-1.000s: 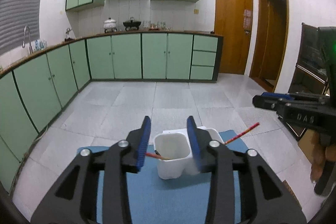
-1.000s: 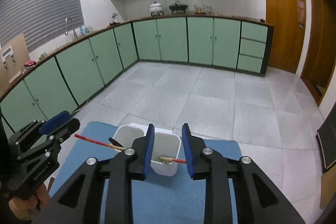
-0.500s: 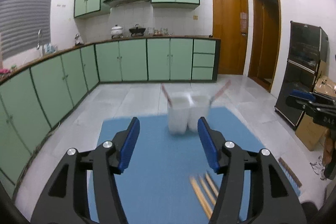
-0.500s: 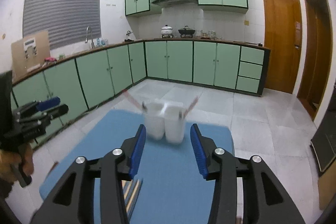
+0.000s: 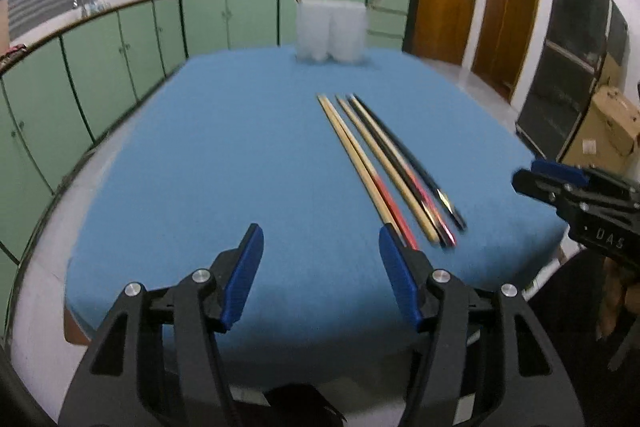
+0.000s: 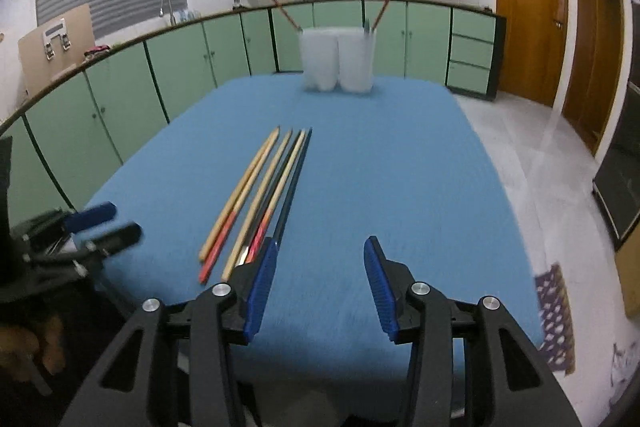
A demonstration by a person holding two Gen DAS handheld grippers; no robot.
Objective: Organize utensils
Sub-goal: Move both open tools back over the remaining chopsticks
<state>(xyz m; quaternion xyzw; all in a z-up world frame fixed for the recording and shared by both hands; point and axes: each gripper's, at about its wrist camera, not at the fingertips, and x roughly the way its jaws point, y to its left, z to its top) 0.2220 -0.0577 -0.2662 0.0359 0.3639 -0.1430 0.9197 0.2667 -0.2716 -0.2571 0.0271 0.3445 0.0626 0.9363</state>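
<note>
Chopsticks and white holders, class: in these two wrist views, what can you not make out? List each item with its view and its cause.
1. Chopsticks, left wrist view: motion blur stops an exact count; near ends hidden by the left tool.
2. Chopsticks, right wrist view: near ends hidden by the right tool.
3. White holders, both views: far and blurred, so their contents stay unclear beyond two sticks poking out.

Your left black two-finger gripper with blue pads (image 5: 321, 269): jaws spread wide, nothing between them, held low and level, pointing forward. Your right black two-finger gripper with blue pads (image 6: 320, 277): jaws likewise wide apart, empty, same forward pose. Each gripper shows at edge of other's view, well apart from it. Your bare hand (image 6: 38, 345) partly visible gripping left handle, blurred.
</note>
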